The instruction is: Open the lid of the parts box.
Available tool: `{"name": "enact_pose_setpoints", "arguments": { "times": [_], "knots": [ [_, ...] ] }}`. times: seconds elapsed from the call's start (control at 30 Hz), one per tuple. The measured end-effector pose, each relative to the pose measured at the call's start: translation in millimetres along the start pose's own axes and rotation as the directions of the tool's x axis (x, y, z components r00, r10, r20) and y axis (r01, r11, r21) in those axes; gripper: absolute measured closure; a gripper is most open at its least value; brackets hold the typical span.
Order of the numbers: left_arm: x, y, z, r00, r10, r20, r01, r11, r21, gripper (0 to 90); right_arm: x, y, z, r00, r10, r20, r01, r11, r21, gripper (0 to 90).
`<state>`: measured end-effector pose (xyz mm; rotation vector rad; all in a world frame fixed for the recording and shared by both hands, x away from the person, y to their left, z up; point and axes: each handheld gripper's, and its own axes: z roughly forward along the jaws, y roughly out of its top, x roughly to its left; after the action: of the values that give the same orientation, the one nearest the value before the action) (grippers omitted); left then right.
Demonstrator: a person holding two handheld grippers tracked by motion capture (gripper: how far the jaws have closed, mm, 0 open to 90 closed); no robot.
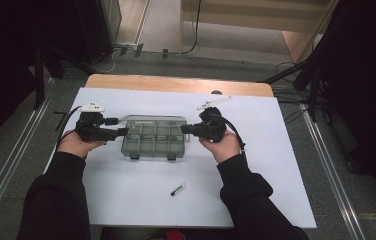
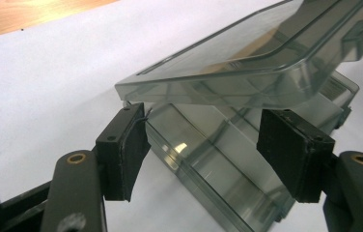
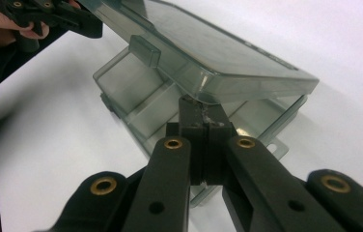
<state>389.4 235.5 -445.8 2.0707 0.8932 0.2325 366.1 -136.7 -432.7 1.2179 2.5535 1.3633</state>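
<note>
White sheet (image 1: 126, 200) spread over most of the wooden desk (image 1: 176, 84), bare wood left as a strip along the far edge. Small dark pen-like item with a pale tip (image 1: 178, 189) lying alone on the sheet near the front, tilted. Grey carpet floor (image 1: 16, 150) around the desk, metal rails (image 1: 326, 160) running along both sides. Cables (image 1: 126, 50) trailing on the floor beyond the far edge. Dark stands (image 1: 38, 75) and dark curtains at left and right.
</note>
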Motion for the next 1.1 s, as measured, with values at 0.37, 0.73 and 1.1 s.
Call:
{"name": "enact_pose_setpoints", "arguments": {
  "times": [0.37, 0.73, 1.1],
  "knots": [
    [7.5, 6.5, 6.7, 0.9987, -0.051, -0.004, 0.051, 0.9986, -0.017, 44.9, -4.6, 5.4, -1.6, 0.9998, 0.011, 0.014, -0.011, 1.000, -0.024, 90.0],
    [8.4, 9.5, 4.5, 0.9965, -0.083, -0.007, 0.083, 0.9965, -0.011, 55.4, -5.1, 0.2, 3.1, 0.9999, 0.013, 0.006, -0.013, 1.000, -0.014, 85.4],
    [6.0, 10.4, 3.8, 0.9972, -0.075, -0.005, 0.075, 0.9971, -0.017, 55.3, -6.9, -12.1, -4.1, 0.9999, 0.002, 0.013, -0.002, 1.000, -0.029, 75.1]
  ]
}}
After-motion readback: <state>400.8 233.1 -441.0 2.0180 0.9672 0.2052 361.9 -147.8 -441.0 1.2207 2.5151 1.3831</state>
